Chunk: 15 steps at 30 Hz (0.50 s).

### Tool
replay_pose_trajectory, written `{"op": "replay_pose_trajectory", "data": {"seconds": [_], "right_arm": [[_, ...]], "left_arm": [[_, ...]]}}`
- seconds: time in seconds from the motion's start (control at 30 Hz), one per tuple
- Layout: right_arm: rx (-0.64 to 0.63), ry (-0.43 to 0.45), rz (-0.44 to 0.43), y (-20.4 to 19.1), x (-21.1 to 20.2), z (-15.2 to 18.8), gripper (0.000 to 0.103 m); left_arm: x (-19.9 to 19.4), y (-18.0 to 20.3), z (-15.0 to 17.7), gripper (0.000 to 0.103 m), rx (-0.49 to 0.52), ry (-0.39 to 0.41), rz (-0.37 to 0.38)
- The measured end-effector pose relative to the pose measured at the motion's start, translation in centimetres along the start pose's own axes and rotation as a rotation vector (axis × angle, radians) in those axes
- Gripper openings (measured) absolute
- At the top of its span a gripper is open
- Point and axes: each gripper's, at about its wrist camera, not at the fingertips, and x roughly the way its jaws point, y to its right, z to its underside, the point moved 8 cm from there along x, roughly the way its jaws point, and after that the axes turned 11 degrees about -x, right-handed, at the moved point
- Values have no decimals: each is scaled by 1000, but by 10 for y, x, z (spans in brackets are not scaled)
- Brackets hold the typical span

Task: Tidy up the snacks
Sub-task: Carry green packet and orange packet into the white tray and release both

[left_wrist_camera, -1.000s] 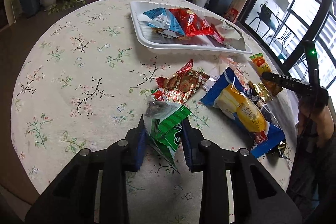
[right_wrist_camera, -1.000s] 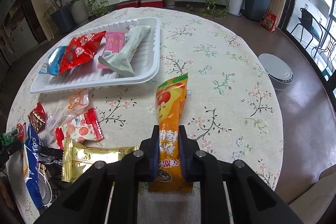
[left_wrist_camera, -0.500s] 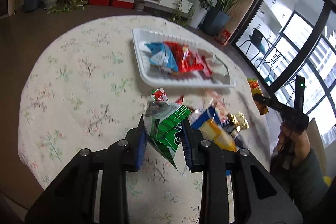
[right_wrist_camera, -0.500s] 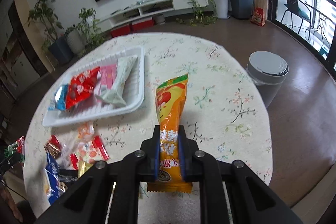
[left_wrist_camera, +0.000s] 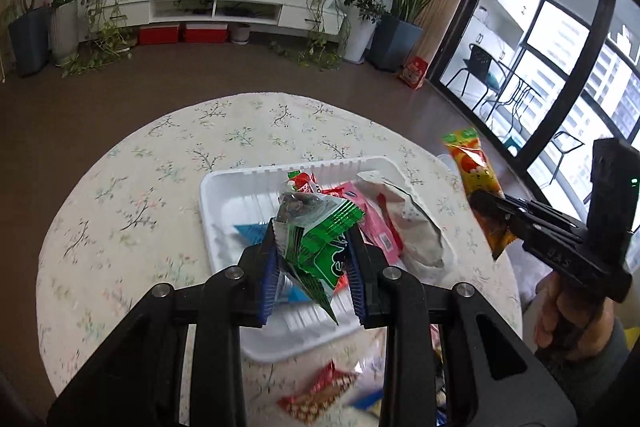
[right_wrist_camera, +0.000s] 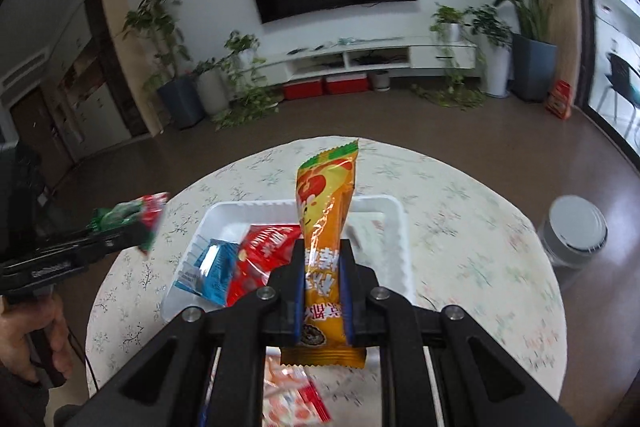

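My left gripper (left_wrist_camera: 314, 263) is shut on a green snack packet (left_wrist_camera: 320, 235) and holds it in the air above the white tray (left_wrist_camera: 224, 195). My right gripper (right_wrist_camera: 323, 275) is shut on a long orange snack packet (right_wrist_camera: 326, 211), raised above the same tray (right_wrist_camera: 394, 227). The tray holds a blue packet (right_wrist_camera: 212, 267), a red packet (right_wrist_camera: 260, 251), a pink packet (left_wrist_camera: 376, 223) and a pale crumpled packet (left_wrist_camera: 416, 227). The left gripper with its green packet (right_wrist_camera: 124, 217) shows at the left of the right wrist view. The orange packet (left_wrist_camera: 474, 171) shows at the right of the left wrist view.
The round table (left_wrist_camera: 140, 187) has a floral cloth. Loose snacks lie near its front edge (left_wrist_camera: 320, 391), with a red-and-white packet (right_wrist_camera: 292, 403) below the right gripper. A grey lidded bin (right_wrist_camera: 574, 239) stands on the floor to the right. Plants and a TV shelf line the far wall.
Both grippers have risen well above the table with their packets and moved over the tray. The views now look down on the tray from higher up.
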Motion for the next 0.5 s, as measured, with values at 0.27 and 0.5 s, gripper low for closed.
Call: {"op": "replay_pose_trajectory", "data": {"seconds": [0.27, 0.5], "right_arm": [[-78, -165, -23, -17, 81, 10, 16], [-99, -238, -18, -21, 111, 32, 16]], "left_arm": [[75, -6, 15, 29, 20, -99, -80], [100, -10, 29, 30, 59, -91, -128]]}}
